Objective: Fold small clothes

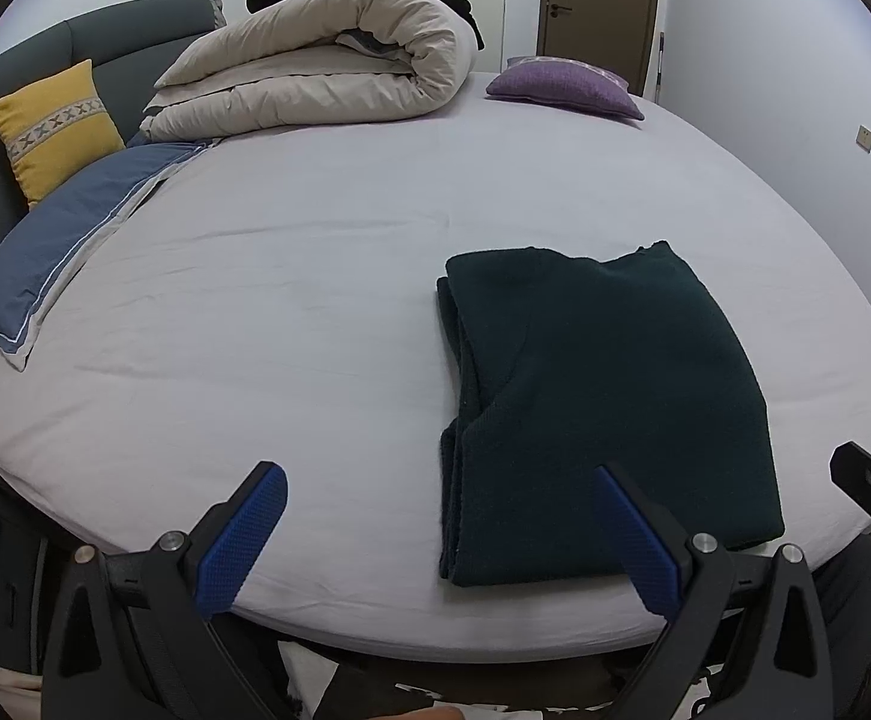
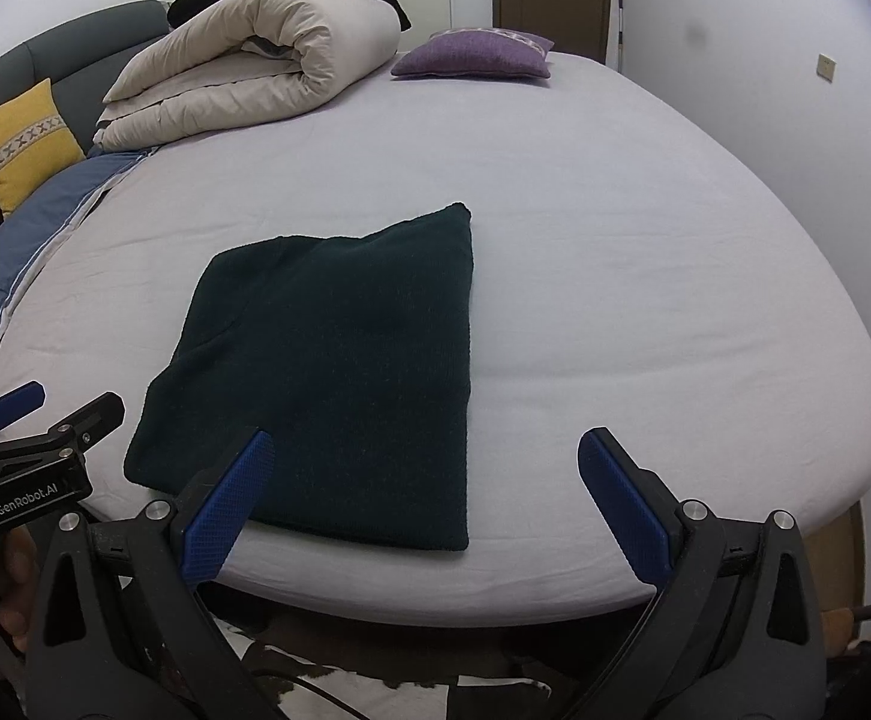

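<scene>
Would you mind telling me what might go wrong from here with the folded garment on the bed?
The dark green knitted garment lies near the front edge of the pale grey bed sheet; a tug toward the person might slide it off. Its stacked layers show along the left side in the left wrist view, so pinching only some could undo the fold. Both the left gripper and right gripper are open, holding nothing.

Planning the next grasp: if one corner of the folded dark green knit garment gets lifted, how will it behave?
The folded dark green knit garment would probably droop and unfold, since its layers lie loose at the left edge. The thick knit looks grippy, so it likely drags on the pale bedsheet rather than sliding.
</scene>
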{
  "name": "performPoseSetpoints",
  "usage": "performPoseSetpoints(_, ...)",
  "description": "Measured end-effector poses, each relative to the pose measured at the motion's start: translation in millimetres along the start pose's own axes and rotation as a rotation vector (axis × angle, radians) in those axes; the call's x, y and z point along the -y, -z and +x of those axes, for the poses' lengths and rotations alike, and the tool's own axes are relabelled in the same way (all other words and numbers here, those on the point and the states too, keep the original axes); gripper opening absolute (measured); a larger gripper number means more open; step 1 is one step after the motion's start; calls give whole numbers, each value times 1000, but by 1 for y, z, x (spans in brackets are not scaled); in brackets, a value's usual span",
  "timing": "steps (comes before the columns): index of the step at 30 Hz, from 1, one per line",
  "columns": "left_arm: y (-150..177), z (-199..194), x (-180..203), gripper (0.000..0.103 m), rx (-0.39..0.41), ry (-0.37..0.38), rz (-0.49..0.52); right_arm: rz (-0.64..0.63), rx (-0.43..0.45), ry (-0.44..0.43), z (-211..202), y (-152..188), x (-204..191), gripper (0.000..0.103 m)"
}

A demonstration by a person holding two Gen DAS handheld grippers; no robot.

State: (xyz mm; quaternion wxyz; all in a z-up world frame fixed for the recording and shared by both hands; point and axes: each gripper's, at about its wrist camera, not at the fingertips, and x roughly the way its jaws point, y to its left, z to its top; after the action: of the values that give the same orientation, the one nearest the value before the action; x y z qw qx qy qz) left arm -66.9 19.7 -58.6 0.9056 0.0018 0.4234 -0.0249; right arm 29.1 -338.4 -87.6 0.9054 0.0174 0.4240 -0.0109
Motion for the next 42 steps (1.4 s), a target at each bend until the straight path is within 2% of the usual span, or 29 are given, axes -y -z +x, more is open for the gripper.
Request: performPoseSetpoints(42, 4, 2, -5, 103, -1, -3, -1, -3, 0, -1, 1, 3, -9, 103)
